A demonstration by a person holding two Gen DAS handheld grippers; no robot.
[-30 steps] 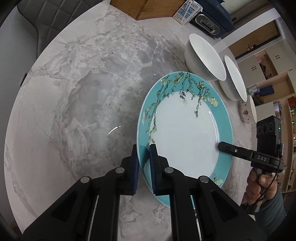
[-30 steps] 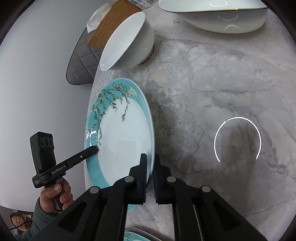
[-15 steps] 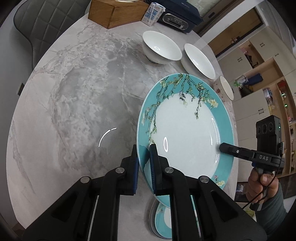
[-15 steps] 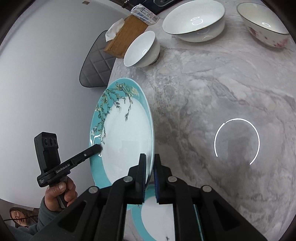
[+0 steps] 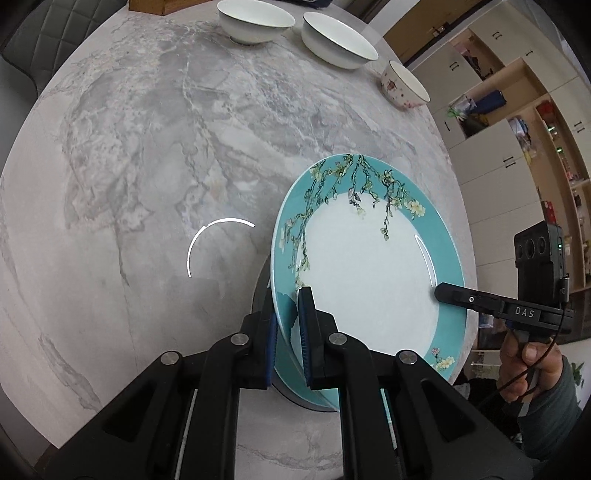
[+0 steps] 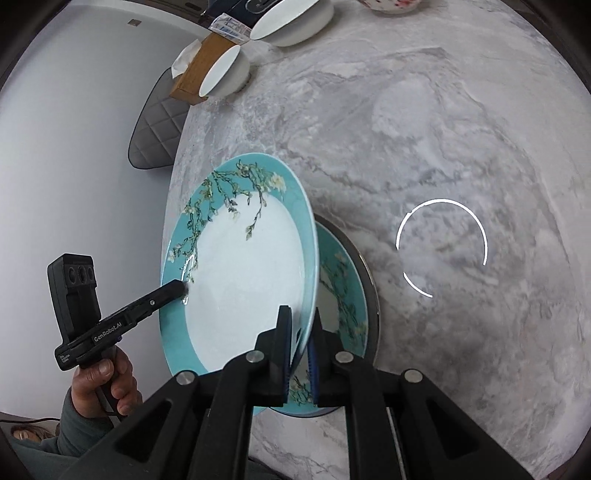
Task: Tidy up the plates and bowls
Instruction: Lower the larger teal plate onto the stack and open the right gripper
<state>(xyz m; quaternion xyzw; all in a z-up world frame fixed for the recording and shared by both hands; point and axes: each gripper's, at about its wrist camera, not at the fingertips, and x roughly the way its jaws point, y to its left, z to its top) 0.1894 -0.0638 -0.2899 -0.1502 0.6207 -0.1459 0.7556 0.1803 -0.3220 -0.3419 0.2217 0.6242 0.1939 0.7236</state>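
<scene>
We've got the teal plate [image 5: 365, 273] off the desk [image 5: 147, 147], tilted, hanging over a second teal plate [image 6: 343, 291] of the same pattern that lies flat on a dark round base [image 6: 371, 291]. The two don't look in contact yet, though the near edge is hidden behind our fingers. Left gripper [image 5: 287, 332] is clamped on the rim at one side; right gripper [image 6: 299, 350] is clamped on the opposite rim. Both sets of pads are pinched tight on the teal border, so the plate spans between the two grippers. In the left view the right gripper's fingertip sits on the far rim with the hand [image 5: 524, 365] below it; the right view mirrors that.

Status, as we read it: plate stack is started, one plate down and this one about to go on top. Still to do: level the plate, lower it, release both sides.

Bowls look untouched: two white bowls [image 5: 255, 20] [image 5: 338, 40] and a small floral bowl [image 5: 404, 86] sit separately at the far edge, well apart from the plates. A wooden box [image 6: 197, 70] sits beside the nearest white bowl.
</scene>
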